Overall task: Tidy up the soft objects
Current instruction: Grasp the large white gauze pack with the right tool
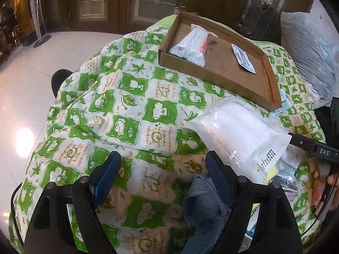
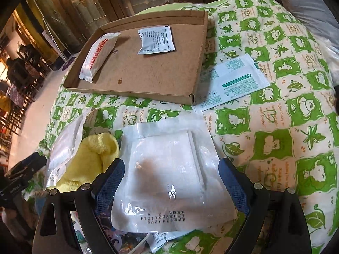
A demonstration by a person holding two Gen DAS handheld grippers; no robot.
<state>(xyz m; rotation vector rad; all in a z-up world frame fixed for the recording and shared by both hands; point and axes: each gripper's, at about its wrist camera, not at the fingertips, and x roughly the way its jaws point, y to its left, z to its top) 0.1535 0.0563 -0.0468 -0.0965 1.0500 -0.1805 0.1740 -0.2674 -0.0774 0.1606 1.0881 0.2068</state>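
My right gripper (image 2: 172,167) stands open over a clear packet of white gauze (image 2: 169,163), which lies flat between its blue pads; neither pad presses on it. Beside it lie a yellow cloth (image 2: 95,154) and a second clear packet (image 2: 63,144). My left gripper (image 1: 163,160) is open above the quilt. A blue-grey cloth (image 1: 203,203) lies by its right finger, and a clear gauze packet (image 1: 239,131) just beyond that. The cardboard tray (image 2: 131,94) holds a red-printed white packet (image 2: 97,57) and a small sachet (image 2: 156,40).
A green-and-white quilt (image 1: 131,105) covers the whole surface. A green-printed sachet (image 2: 233,80) lies partly under the tray's corner. A full plastic bag (image 1: 307,48) stands at the far right. White floor (image 1: 31,74) drops away on the left.
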